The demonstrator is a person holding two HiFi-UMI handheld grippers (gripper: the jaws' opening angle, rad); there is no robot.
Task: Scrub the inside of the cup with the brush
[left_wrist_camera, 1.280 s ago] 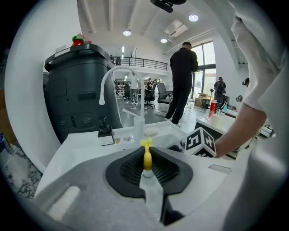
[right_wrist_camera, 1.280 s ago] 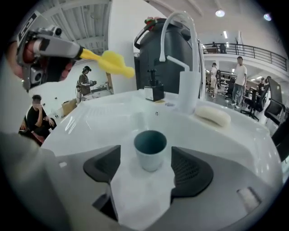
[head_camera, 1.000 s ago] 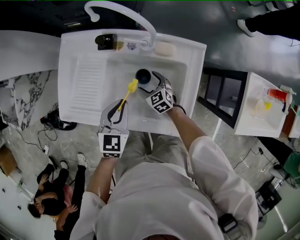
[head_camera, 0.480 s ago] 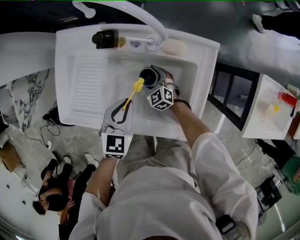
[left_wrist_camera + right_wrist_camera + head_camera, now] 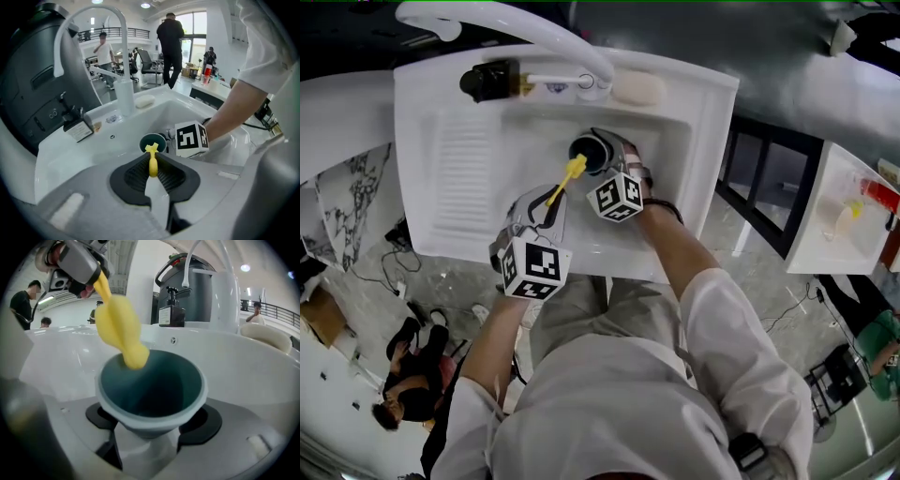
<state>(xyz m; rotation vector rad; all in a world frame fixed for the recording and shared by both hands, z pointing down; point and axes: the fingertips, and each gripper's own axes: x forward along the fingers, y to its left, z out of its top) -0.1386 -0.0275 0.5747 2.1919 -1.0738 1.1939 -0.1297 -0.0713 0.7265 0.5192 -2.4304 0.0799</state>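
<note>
A white sink (image 5: 469, 178) with a ribbed draining board on its left side and a basin on its right fills the counter. A white curved faucet (image 5: 516, 23) rises from the sink's back edge and arches over its back left corner. The left gripper (image 5: 547, 197) hangs over the sink's front edge, its fingers (image 5: 133, 176) pressed together on the handle of the brush. The right gripper (image 5: 609, 155) is in the middle of the sink's basin. Its fingers (image 5: 101, 416) are closing, with the cup between them and the dark pads against the cup's lower wall. A dark soap dispenser (image 5: 487, 80) stands on the sink's back ledge, left of the faucet's base. The cup (image 5: 589, 152) is held tipped over the sink's basin, mouth turned toward the left gripper. It is a flaring cone, dark teal inside, with a pale grey-blue outer wall and a thick pale rim. A pale bar of soap (image 5: 639, 88) lies on the sink's back ledge, right of the faucet's base. The brush (image 5: 565, 178) is all yellow, with a slim handle and a smooth bulbous head. It slants up from the sink's front toward its middle, and the tip of the head sits at the cup's mouth, just over the rim. Whether it touches the inner wall cannot be told.
</note>
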